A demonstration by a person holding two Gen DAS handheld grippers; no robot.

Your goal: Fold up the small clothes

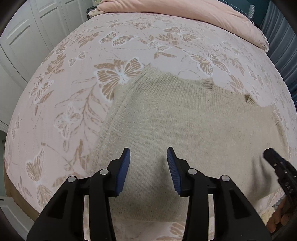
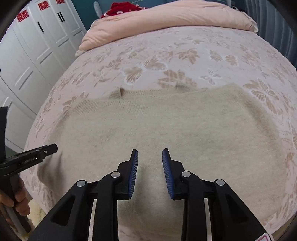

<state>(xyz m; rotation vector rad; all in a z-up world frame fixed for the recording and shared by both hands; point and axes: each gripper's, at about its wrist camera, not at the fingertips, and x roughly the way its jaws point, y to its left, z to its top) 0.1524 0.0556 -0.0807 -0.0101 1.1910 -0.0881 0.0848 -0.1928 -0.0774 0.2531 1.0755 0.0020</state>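
Observation:
A beige knitted sweater lies flat on the bed, with its ribbed cuffs at the far edge; it also shows in the right wrist view. My left gripper is open and empty, hovering over the sweater's near left part. My right gripper is open and empty over the sweater's near middle. The right gripper shows at the right edge of the left wrist view. The left gripper shows at the left edge of the right wrist view.
The bed has a pink bedspread with butterflies. A pink folded duvet lies at the head of the bed, with a red item behind it. White wardrobe doors stand at the left.

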